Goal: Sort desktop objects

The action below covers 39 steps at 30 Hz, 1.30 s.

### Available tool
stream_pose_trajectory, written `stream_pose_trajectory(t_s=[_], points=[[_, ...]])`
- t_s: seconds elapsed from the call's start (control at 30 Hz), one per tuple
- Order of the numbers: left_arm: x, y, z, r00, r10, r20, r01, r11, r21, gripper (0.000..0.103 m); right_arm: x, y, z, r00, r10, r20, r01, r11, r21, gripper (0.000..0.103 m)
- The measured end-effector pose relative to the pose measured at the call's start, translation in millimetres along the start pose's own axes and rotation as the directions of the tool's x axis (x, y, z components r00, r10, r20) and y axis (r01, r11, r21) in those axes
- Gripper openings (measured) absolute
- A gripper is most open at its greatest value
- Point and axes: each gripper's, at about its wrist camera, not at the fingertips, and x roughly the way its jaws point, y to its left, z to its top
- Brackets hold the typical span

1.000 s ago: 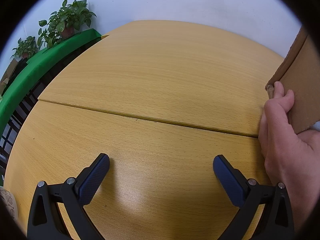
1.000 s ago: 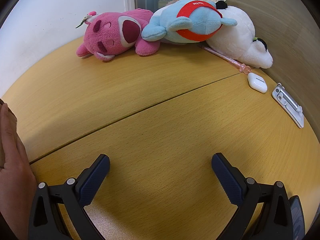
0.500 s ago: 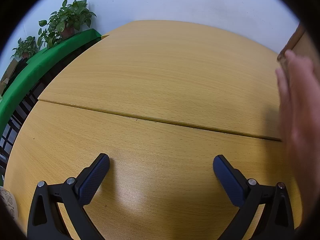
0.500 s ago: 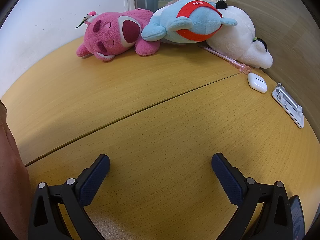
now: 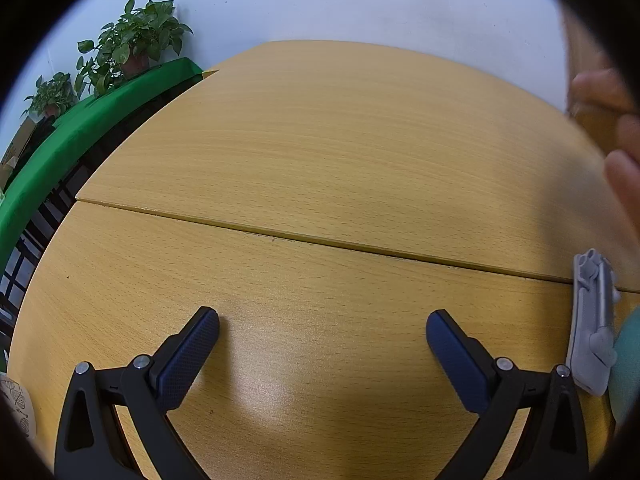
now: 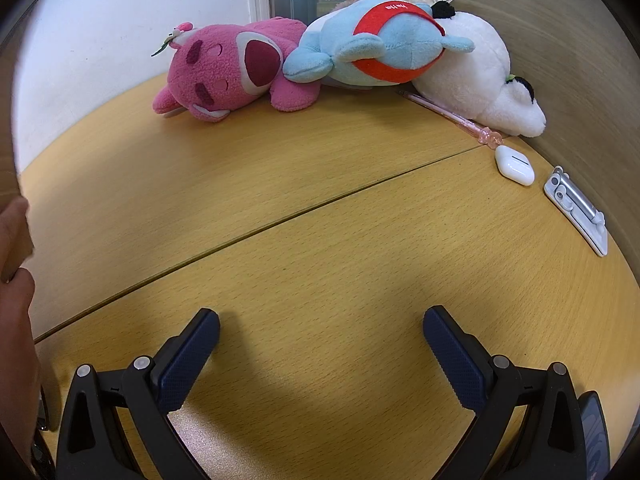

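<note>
My left gripper (image 5: 322, 330) is open and empty over the bare wooden table (image 5: 320, 140). A grey phone stand (image 5: 592, 320) lies at its right, beside a teal object (image 5: 626, 360). My right gripper (image 6: 320, 330) is open and empty, low over the table. At the far side lie a pink plush bear (image 6: 228, 76), a blue plush with a red band (image 6: 376, 44) and a white plush (image 6: 480, 76). A pink pen (image 6: 452, 116), a white earbud case (image 6: 514, 165) and a grey phone stand (image 6: 576, 208) lie at the right.
A bare hand (image 5: 624, 160) holding cardboard is blurred at the right edge of the left view and shows at the left edge of the right view (image 6: 14, 280). Potted plants (image 5: 132, 48) stand on a green ledge (image 5: 80, 128) beyond the table. A wooden panel (image 6: 560, 40) stands behind the toys.
The hand with the cardboard has lifted up and away to the right, uncovering the grey phone stand in the left view. Both grippers have stayed still and open.
</note>
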Motion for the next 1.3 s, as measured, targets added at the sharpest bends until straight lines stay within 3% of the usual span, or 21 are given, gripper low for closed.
stream_pose_trajectory(t_s=[1.3], points=[[0.6,0.6,-0.1,1.000,0.002,0.001,-0.002,1.000,-0.005,0.103,0.3,-1.5,-0.5,1.000,0.001,0.002,-0.001,1.000,-0.001,0.103]])
